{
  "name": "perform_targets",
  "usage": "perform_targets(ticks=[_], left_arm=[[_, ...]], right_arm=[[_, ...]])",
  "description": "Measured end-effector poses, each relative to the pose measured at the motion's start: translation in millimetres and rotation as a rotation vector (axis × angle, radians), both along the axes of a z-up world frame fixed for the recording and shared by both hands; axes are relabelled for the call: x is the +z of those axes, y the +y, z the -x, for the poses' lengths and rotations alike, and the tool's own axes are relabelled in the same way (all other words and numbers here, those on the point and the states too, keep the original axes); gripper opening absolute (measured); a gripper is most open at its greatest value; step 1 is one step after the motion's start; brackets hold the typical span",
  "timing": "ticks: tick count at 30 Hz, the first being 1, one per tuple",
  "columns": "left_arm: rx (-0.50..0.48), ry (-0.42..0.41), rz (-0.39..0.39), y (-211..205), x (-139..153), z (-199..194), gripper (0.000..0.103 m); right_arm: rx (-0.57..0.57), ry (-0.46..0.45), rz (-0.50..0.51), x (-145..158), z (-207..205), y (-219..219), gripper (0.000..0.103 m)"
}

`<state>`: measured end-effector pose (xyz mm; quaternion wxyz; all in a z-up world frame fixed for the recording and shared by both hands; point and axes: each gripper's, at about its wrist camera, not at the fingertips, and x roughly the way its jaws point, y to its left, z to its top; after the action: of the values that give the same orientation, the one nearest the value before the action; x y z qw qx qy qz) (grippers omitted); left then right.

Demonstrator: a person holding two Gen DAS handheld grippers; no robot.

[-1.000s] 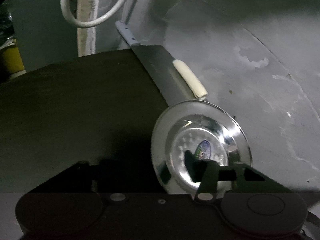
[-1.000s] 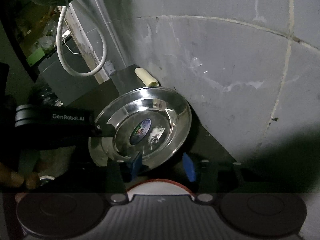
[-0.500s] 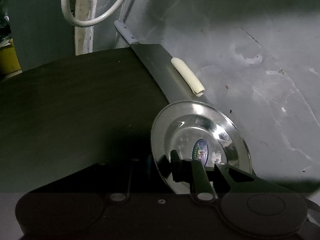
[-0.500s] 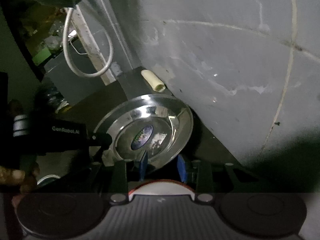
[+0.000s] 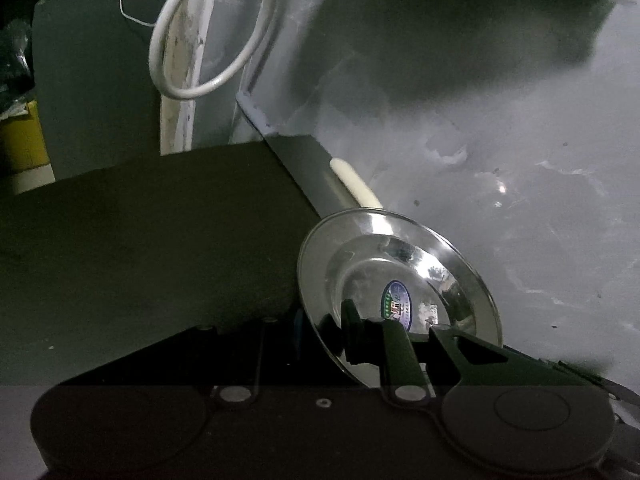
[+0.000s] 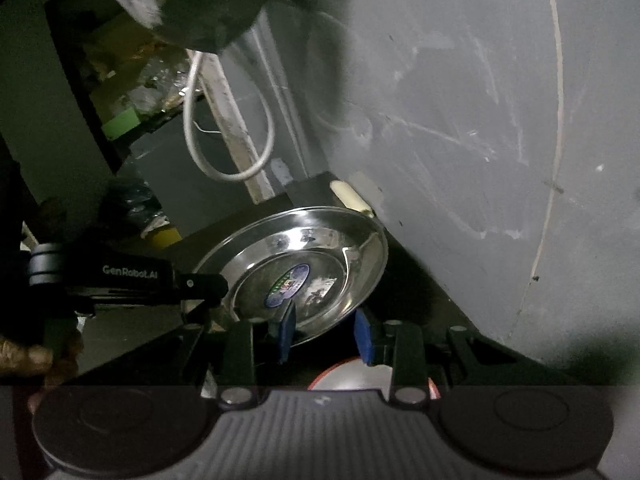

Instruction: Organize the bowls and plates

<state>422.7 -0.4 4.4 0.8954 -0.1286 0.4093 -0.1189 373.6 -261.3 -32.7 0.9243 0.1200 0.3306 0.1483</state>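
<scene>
A shiny steel plate (image 5: 400, 280) with a round sticker is held tilted above the dark counter (image 5: 140, 232), near the grey wall. My left gripper (image 5: 324, 332) is shut on the plate's near rim; it also shows in the right wrist view (image 6: 208, 284) gripping the plate's left rim. In that view the plate (image 6: 304, 264) sits with its lower rim between my right gripper's (image 6: 326, 332) blue pads, which stand slightly apart around it. A red-rimmed white dish (image 6: 352, 376) lies just below the right gripper.
A grey wall (image 5: 500, 160) rises right of the counter. A cream tube (image 5: 356, 184) lies along the wall edge. A white cable loop (image 5: 208, 40) hangs at the back. A yellow box (image 5: 20, 140) stands far left.
Both grippers lifted the plate higher. The right gripper's pads have narrowed around the plate's lower rim.
</scene>
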Motion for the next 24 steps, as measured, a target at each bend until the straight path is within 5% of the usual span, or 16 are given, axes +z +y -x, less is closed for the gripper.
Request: perform_targets(ticks=[12, 24], left_arm=[[-0.002, -0.080, 0.018, 6.5, 36.7, 84.5, 0.020], [-0.007, -0.028, 0.110, -4.6, 21.7, 170.9, 0.020]], right_arm=[[0.109, -0.096, -0.016, 37.4, 82.0, -9.9, 0.036], [0.202, -0.052, 0.006, 43.5, 169.1, -37.2, 0.036]])
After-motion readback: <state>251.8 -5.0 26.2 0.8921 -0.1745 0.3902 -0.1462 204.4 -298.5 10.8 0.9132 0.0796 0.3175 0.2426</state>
